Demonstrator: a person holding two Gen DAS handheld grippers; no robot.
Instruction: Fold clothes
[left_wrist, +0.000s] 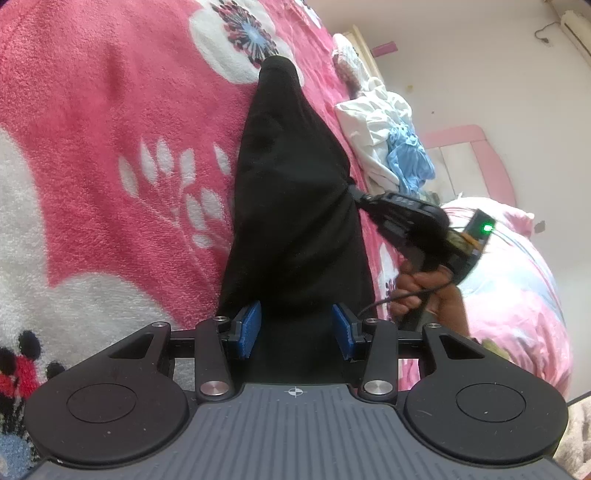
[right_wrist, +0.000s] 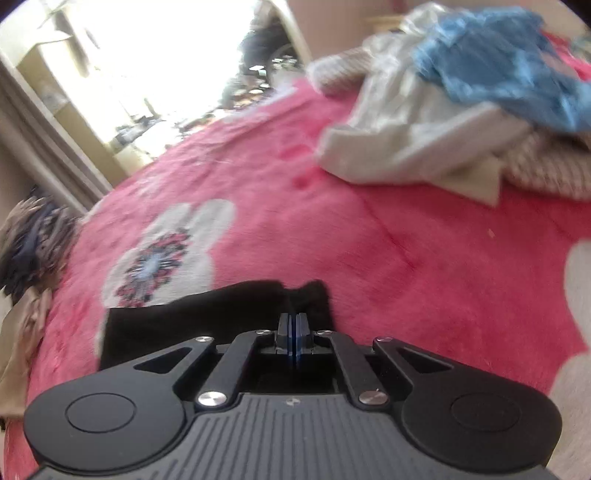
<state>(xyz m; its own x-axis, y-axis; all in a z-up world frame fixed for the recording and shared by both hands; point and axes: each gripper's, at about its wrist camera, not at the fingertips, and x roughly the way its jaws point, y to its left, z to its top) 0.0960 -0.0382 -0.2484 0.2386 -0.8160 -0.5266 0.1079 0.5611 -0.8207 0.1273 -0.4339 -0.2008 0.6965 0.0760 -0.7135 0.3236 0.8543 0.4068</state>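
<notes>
The left gripper (left_wrist: 295, 328) has its fingers parted around the near end of the black garment (left_wrist: 291, 192) lying on the pink blanket (left_wrist: 110, 129), while the right gripper (right_wrist: 293, 325) pinches its right edge, clothes pile (left_wrist: 388, 147) beyond.

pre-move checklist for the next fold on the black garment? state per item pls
1. Right gripper fingers closed on the black garment edge: ok.
2. Left gripper gripping the garment: not ok; cloth lies between the blue fingers, gaps visible.
3. Garment flat on the pink blanket: not ok, bunched at the right grip.
4. Clothes pile apart from the garment: ok.
5. Cable near the hand free of cloth: cannot tell.
</notes>
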